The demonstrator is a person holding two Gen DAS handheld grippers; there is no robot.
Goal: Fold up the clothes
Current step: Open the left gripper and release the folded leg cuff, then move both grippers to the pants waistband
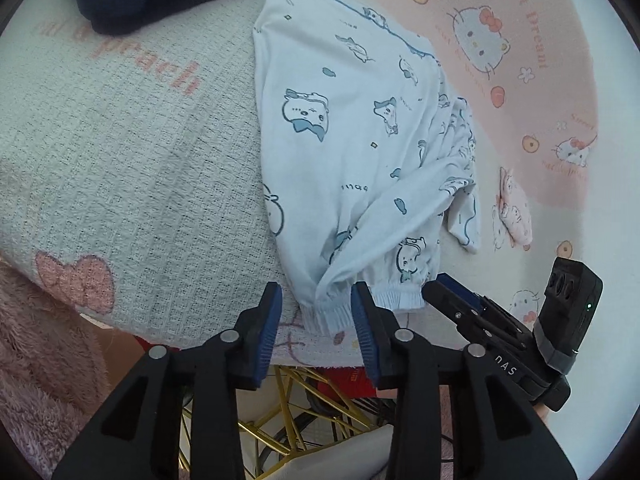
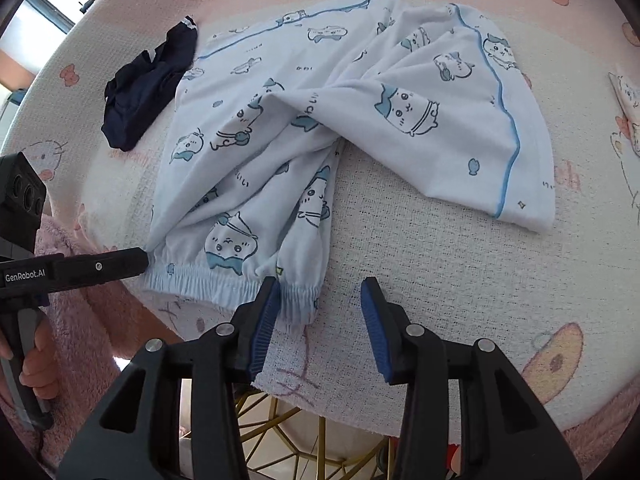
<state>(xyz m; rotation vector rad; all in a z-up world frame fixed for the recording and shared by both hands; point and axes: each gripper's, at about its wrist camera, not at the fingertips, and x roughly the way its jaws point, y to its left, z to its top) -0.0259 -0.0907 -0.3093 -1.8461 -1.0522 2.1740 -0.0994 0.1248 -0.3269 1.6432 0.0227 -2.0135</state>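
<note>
White pajama pants with blue cartoon print, legs splayed, elastic cuffs at blanket's near edge

Blanket-covered table w/ pajama pants, navy garment.

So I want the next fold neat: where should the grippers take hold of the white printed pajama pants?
Probably at the elastic cuffs, one in each gripper, coming from the near table edge. Both cuffs lie gathered side by side at that edge, facing the grippers, and their bunched elastic offers a thicker bite than the flat pajama pants legs. The left gripper and right gripper stand open there.
</note>
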